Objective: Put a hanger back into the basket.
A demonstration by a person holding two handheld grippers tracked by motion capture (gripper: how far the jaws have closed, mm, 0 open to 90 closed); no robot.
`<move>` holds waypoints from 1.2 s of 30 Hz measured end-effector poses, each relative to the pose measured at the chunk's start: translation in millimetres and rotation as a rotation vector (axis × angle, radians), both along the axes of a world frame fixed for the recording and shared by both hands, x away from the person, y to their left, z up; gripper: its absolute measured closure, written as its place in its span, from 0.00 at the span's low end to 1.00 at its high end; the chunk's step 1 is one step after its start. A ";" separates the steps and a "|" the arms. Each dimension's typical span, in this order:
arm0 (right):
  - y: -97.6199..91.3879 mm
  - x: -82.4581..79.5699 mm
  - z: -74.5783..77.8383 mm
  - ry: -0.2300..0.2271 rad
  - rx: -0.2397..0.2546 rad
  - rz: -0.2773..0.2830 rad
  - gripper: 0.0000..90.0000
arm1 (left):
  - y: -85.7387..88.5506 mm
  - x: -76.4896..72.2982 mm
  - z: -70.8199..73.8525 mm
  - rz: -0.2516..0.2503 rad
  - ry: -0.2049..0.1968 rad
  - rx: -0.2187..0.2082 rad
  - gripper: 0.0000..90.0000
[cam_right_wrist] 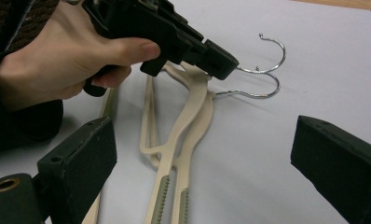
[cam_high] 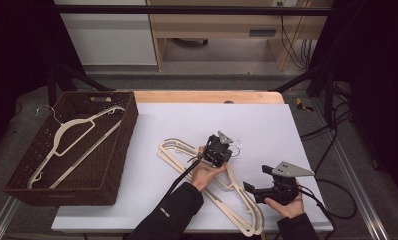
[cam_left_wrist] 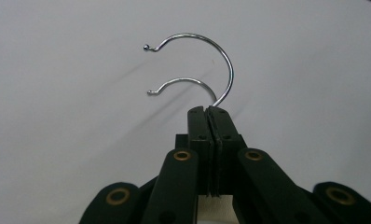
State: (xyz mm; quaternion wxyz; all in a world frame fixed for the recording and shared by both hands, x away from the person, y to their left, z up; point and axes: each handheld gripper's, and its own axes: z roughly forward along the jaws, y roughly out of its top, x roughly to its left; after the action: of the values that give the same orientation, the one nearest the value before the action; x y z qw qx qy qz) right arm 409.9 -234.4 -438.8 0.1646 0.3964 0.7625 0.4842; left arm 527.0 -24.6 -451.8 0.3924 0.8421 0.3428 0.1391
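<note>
Two cream plastic hangers [cam_high: 230, 192] lie stacked on the white table top [cam_high: 267, 125], their wire hooks pointing right. My left gripper [cam_high: 233, 146] is shut on the shank of the upper hanger's hook [cam_left_wrist: 223, 56], jaws [cam_left_wrist: 210, 112] pressed together around the wire. The lower hanger's hook [cam_left_wrist: 183, 80] lies free just beneath. In the right gripper view the left gripper [cam_right_wrist: 228, 67] pinches the upper hook [cam_right_wrist: 279, 51] where it meets the hanger neck [cam_right_wrist: 193, 107]. My right gripper [cam_high: 257, 179] rests near the table's front right, open and holding nothing, jaws [cam_right_wrist: 207, 154] wide apart facing the hangers.
A dark woven basket [cam_high: 122, 150] stands at the table's left with one cream hanger [cam_high: 72, 135] inside. Cables trail from both grippers toward the front edge. A wooden strip [cam_high: 207, 96] borders the table's far edge.
</note>
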 end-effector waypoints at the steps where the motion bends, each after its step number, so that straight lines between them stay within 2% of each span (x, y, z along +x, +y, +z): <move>1: 0.3 0.2 0.1 0.000 0.006 -0.002 0.08 | 2.1 -1.8 2.7 -0.002 -0.003 -0.010 0.98; 7: 4.6 2.8 2.2 0.004 0.029 0.006 0.10 | 13.4 -12.3 16.3 -0.011 -0.042 -0.063 0.98; 12: 13.5 9.5 5.2 0.017 0.066 0.010 0.12 | 20.4 -19.8 22.0 -0.019 -0.063 -0.080 0.98; 21: 35.2 26.2 5.5 0.081 0.071 0.008 0.20 | 26.9 -29.6 29.3 -0.039 -0.089 -0.099 0.98; 24: 41.4 32.8 2.4 0.116 0.069 0.019 0.29 | 28.6 -32.4 31.2 -0.047 -0.096 -0.104 0.98; 26: 43.6 34.5 1.7 0.126 0.073 0.013 0.32 | 29.4 -34.1 32.3 -0.048 -0.102 -0.104 0.98; 28: 47.9 38.8 -0.2 0.159 0.071 0.035 0.42 | 30.3 -35.1 33.4 -0.050 -0.106 -0.106 0.98; 29: 47.9 38.8 -0.2 0.159 0.071 0.035 0.42 | 30.7 -35.5 33.9 -0.051 -0.105 -0.107 0.98; 30: 51.7 40.8 -1.6 0.178 0.070 0.050 0.49 | 31.0 -35.9 34.2 -0.052 -0.106 -0.110 0.98; 32: 54.2 43.1 -3.6 0.200 0.082 0.068 0.56 | 31.3 -36.7 34.8 -0.056 -0.106 -0.109 0.98; 33: 54.2 43.1 -3.6 0.200 0.082 0.068 0.56 | 31.4 -37.1 34.9 -0.056 -0.106 -0.111 0.98; 34: 56.9 45.1 -5.1 0.219 0.082 0.070 0.62 | 31.5 -37.3 35.0 -0.058 -0.107 -0.111 0.98; 36: 58.9 47.0 -6.7 0.230 0.085 0.078 0.68 | 32.3 -37.8 35.3 -0.062 -0.110 -0.111 0.98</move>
State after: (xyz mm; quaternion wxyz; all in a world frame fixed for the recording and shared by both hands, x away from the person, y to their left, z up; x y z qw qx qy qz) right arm 456.9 -175.4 -445.5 0.0401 0.4258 0.7699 0.4736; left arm 489.2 7.7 -416.5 0.4609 0.8204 0.3016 0.1537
